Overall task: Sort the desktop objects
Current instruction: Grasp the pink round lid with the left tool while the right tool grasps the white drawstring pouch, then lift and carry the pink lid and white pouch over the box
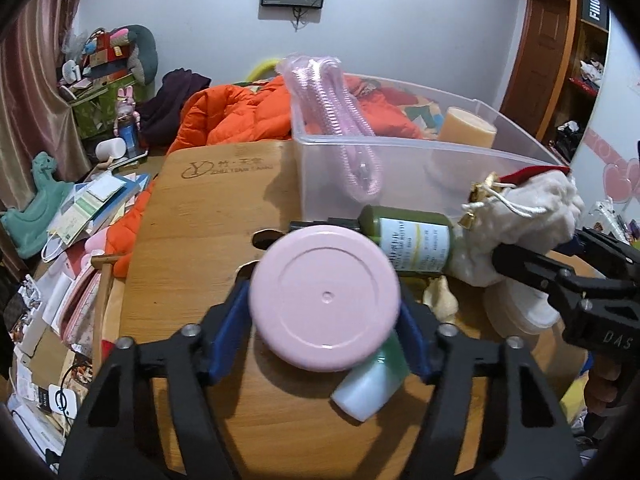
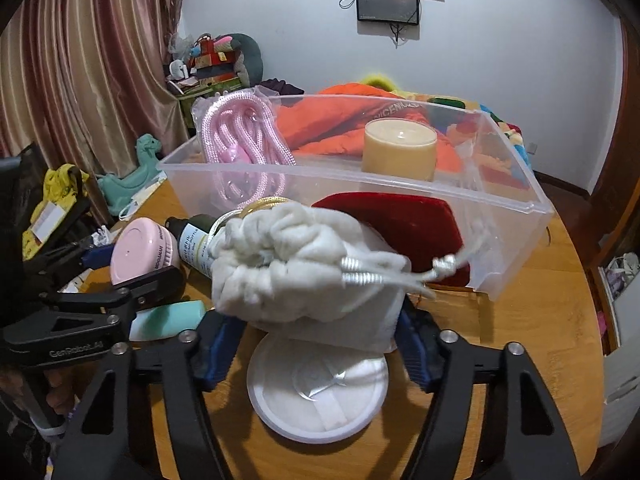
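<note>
My left gripper [image 1: 325,316] is shut on a pink round jar [image 1: 324,298] and holds it above the wooden table [image 1: 208,216]; the jar also shows in the right wrist view [image 2: 140,250]. My right gripper [image 2: 320,320] is shut on a white fluffy drawstring pouch [image 2: 304,256], seen too in the left wrist view [image 1: 520,224]. A clear plastic bin [image 2: 516,200] stands behind, holding a bagged pink rope [image 2: 244,140] and a cream candle [image 2: 398,148]. A dark green bottle [image 1: 412,240] lies between jar and pouch.
A mint-and-white tube [image 1: 372,388] lies under the left gripper. A round white container [image 2: 318,392] sits below the pouch. A red velvet box [image 2: 404,220] lies by the bin. An orange jacket [image 1: 240,114] lies behind; papers [image 1: 92,204] clutter the left.
</note>
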### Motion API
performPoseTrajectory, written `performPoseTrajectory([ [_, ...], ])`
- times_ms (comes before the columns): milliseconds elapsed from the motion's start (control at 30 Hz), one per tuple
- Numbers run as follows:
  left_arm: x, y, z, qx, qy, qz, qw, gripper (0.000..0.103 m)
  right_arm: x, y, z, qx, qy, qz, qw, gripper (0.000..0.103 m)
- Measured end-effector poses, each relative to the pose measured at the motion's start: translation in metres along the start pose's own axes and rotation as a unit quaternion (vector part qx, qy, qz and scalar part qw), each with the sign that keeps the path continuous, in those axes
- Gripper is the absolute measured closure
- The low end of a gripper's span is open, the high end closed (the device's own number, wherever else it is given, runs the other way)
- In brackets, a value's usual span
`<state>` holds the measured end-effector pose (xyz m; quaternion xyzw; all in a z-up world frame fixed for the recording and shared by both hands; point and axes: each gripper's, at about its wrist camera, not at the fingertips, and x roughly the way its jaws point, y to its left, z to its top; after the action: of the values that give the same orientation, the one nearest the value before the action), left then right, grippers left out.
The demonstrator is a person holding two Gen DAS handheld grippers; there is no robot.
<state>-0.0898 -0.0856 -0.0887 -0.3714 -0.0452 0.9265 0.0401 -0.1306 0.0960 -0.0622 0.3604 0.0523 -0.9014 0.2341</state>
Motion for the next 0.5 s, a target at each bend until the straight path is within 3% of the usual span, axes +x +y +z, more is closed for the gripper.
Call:
performPoseTrajectory([
  [167, -0.002, -0.003, 0.000, 0.001, 0.000, 0.006, 1.0000, 0.040, -0.012, -0.005, 0.005, 0.007, -0.011, 0.014, 1.000, 0.048],
  [500, -0.027, 0.001, 0.008, -0.013, -0.028, -0.007, 0.9995, 0.040, -0.039, -0.016, 0.014, 0.035, -0.042, 0.047, 0.997, 0.050],
])
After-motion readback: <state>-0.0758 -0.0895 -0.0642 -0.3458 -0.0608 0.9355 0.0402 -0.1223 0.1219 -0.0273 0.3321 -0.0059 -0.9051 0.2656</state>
